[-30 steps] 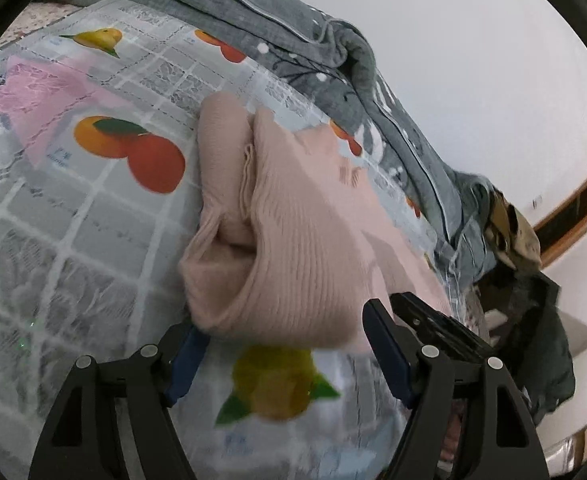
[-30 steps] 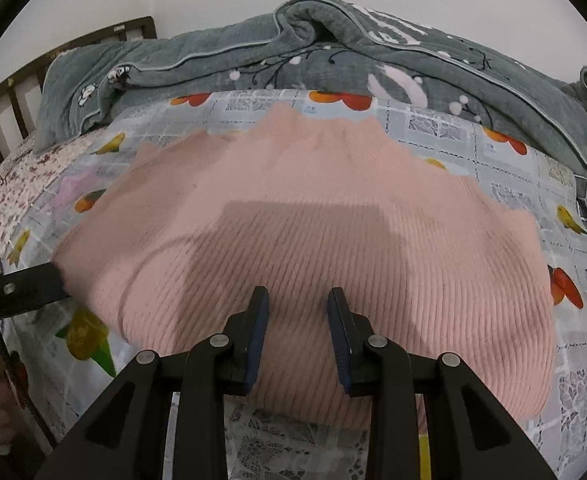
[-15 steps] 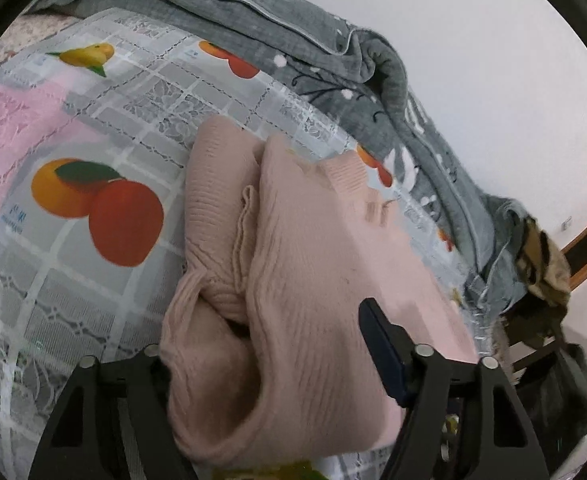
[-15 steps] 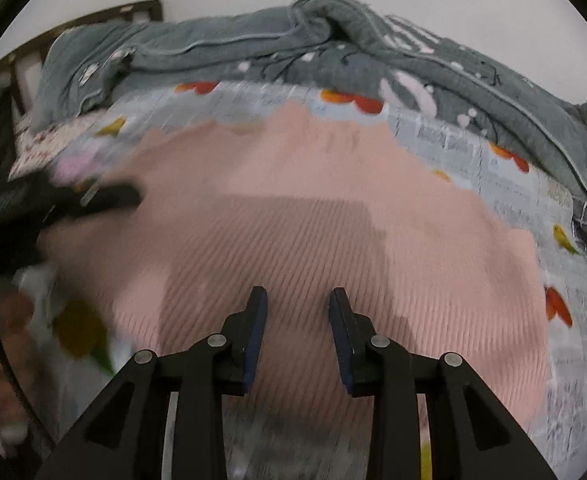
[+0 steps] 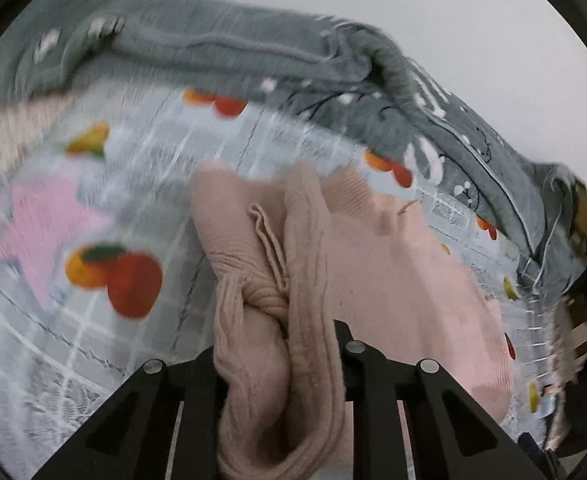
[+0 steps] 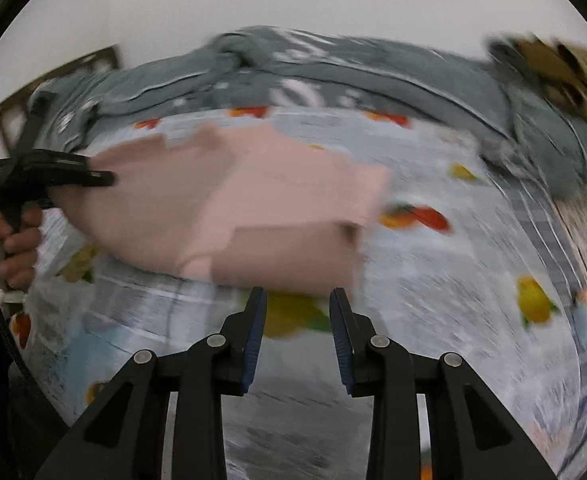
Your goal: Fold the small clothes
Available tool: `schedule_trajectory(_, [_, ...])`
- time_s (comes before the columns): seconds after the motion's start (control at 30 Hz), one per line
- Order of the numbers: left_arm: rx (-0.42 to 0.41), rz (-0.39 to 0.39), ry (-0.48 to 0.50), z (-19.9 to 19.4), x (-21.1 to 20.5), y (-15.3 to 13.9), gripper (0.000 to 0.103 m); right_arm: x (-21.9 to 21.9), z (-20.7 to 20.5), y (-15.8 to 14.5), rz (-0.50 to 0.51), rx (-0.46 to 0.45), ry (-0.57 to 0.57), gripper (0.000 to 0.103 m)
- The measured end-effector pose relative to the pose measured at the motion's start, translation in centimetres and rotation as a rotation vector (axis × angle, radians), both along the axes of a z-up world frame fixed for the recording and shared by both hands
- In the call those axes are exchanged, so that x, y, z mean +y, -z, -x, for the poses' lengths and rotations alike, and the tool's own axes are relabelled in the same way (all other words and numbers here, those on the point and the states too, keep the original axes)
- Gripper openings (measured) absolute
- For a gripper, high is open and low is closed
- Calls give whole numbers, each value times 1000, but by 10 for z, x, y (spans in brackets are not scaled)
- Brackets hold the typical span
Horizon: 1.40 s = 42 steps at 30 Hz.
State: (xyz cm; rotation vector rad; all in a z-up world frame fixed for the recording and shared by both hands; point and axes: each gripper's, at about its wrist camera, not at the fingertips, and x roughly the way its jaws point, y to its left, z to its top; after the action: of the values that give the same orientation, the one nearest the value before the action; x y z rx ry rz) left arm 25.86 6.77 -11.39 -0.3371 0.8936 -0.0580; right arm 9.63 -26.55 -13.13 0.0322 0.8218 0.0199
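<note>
A small pink ribbed knit sweater (image 5: 393, 280) lies on the fruit-print bed sheet (image 5: 105, 320). My left gripper (image 5: 277, 344) is shut on a bunched fold at the sweater's near edge; the fabric hides its fingertips. In the right wrist view the sweater (image 6: 253, 200) lies partly folded, with the left gripper (image 6: 53, 176) holding its left end. My right gripper (image 6: 297, 312) is open and empty, just in front of the sweater's near edge, apart from it.
A rumpled grey quilt (image 5: 253, 60) lies along the far side of the bed against a white wall. A pink lace cloth (image 5: 41, 220) lies on the sheet at the left. A dark wooden headboard (image 6: 9, 120) shows at far left.
My left gripper has moved onto the sweater's edge and shut on it. My right gripper has drawn back off the sweater, which now lies ahead of it, more folded.
</note>
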Motion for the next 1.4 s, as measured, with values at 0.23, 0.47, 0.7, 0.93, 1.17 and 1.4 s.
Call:
schedule_trajectory(0.23, [-40,-118,65,-8,-84,-61,17,-71,31,-11,37,-17,250,28])
schedule_trajectory(0.47, [-116,-239,221,14,-217,-80,17,-109,51,-18,17,-37,314,28])
schedule_trajectory(0.7, [-19,-262,532,48,-304,7,32,-111,56,-9,3,-16,280,28])
schedule_trajectory(0.93, [-162,-39,558,64,-225,-29,77,-105,39,-16,-51,-72,203,28])
schedule_trajectory(1.17, [-179,-132,473,71,-156,-18,78,-92,-21,-33,-287,-141,72,36])
schedule_trajectory(1.4, [-171,-79,510,76,-138,11,78,-79,-88,-26,-413,-94,38,45])
